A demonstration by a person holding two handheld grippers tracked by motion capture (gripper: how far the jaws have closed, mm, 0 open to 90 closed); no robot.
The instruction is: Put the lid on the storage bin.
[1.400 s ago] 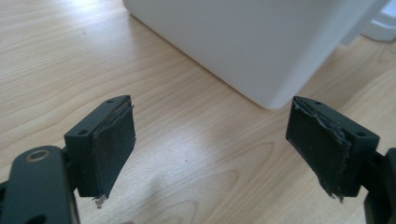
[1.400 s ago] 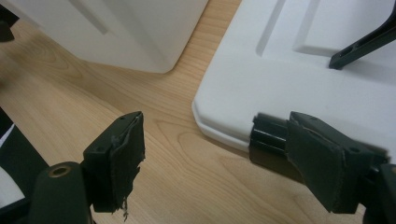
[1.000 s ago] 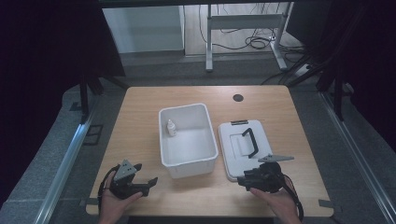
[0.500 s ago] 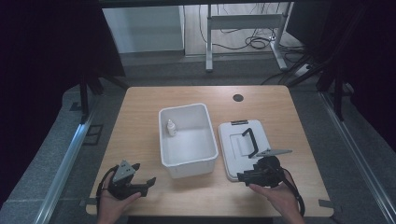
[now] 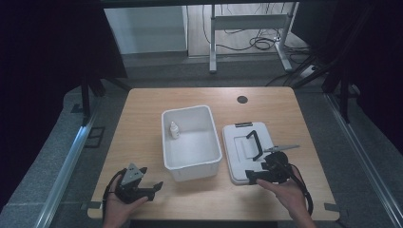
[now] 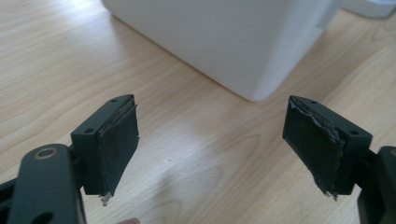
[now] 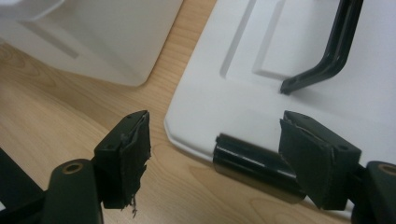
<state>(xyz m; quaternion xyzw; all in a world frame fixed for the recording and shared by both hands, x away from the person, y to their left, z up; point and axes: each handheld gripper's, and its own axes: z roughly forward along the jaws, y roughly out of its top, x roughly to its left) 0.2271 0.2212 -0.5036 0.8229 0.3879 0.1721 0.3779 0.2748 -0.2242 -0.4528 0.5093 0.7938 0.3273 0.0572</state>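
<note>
The right gripper [image 5: 256, 176] has edged to the near edge of the white lid [image 5: 240, 142], jaws spread wide around its black latch [image 7: 254, 165], gripping nothing. The left gripper [image 5: 151, 187] waits open near the table's front-left corner. The open bin [image 5: 190, 164] holds a small dropper bottle [image 5: 174, 129].

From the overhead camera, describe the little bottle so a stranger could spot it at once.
Start at the wooden table and find the open white bin near its middle. Inside, against the bin's left wall toward the far end, stands a small bottle. It is the one loose thing in the bin; the lid beside it is flat with a black handle.
</note>
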